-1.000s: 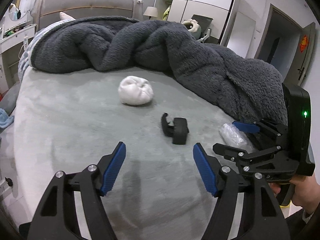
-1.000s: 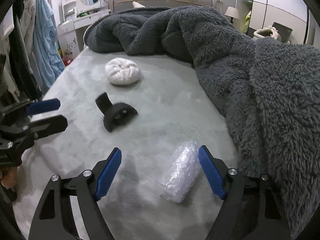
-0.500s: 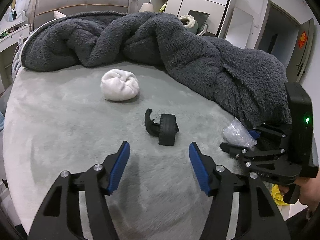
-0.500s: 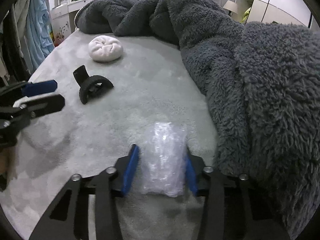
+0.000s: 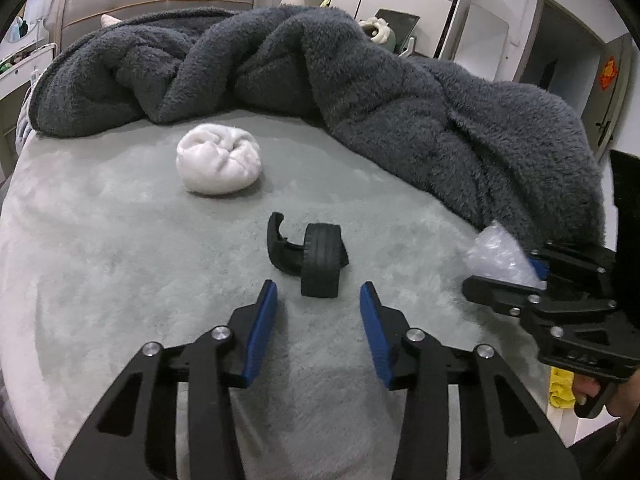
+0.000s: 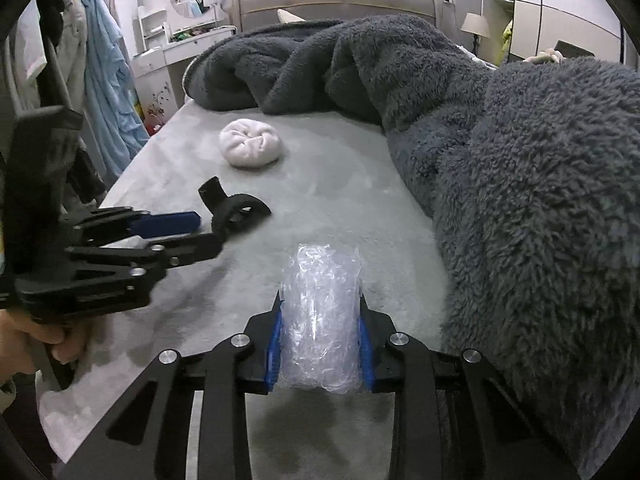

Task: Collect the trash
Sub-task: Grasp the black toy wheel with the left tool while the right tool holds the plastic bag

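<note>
Right wrist view: the right gripper has its jaws clamped on a crumpled clear plastic wrap, blue pads pressing both its sides, above the grey bed. Left wrist view: the left gripper has narrowing jaws with nothing between them; a black strap lies just beyond the tips. Farther off sit a white wad and a dark fleece blanket.

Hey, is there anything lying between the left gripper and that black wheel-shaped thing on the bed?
Nothing visible. The left gripper has its fingers closing just short of the black wheel piece, with only bare grey bed cover in the gap. The white bundle lies farther back, and the right gripper with its plastic wad is off to the side.
</note>
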A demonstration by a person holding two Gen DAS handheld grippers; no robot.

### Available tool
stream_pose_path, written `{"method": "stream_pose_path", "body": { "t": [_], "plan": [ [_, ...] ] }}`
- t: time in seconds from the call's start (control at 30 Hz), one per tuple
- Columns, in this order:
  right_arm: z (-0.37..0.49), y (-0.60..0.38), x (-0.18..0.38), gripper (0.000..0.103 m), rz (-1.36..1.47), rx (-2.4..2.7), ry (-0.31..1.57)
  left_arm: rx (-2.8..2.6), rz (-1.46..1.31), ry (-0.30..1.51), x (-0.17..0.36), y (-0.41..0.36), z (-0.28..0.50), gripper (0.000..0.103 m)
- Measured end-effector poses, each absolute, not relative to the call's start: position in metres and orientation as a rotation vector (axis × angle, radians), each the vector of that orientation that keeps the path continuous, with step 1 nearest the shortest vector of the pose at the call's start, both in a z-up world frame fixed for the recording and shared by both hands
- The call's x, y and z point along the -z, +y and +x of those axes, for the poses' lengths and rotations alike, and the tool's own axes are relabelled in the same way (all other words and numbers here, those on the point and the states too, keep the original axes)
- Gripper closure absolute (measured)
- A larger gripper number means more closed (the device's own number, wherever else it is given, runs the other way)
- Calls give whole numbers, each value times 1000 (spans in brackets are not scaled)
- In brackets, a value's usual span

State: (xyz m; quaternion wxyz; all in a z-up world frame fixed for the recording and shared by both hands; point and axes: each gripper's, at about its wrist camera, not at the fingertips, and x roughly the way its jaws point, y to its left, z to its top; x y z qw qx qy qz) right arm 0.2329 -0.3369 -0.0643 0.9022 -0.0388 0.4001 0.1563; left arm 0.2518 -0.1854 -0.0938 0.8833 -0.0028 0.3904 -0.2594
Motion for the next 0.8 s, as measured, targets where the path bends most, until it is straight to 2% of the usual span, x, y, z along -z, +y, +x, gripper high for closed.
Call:
{"method": "stream_pose_path", "body": {
  "t": [0.33, 0.43, 0.5, 0.8],
  "plan": [
    [227, -339, 62, 72, -80, -349, 812, 516, -35, 838, 100, -189, 263, 69],
    [228, -339, 62, 72, -78, -352, 813, 506, -51, 846, 101, -188, 266, 79],
    [229, -338, 61, 72, -72, -352, 812, 506, -60, 849, 100, -187, 267, 82],
    [235, -330, 52, 72, -42, -348, 800, 548, -91, 783, 83, -178, 254, 82]
  ]
}}
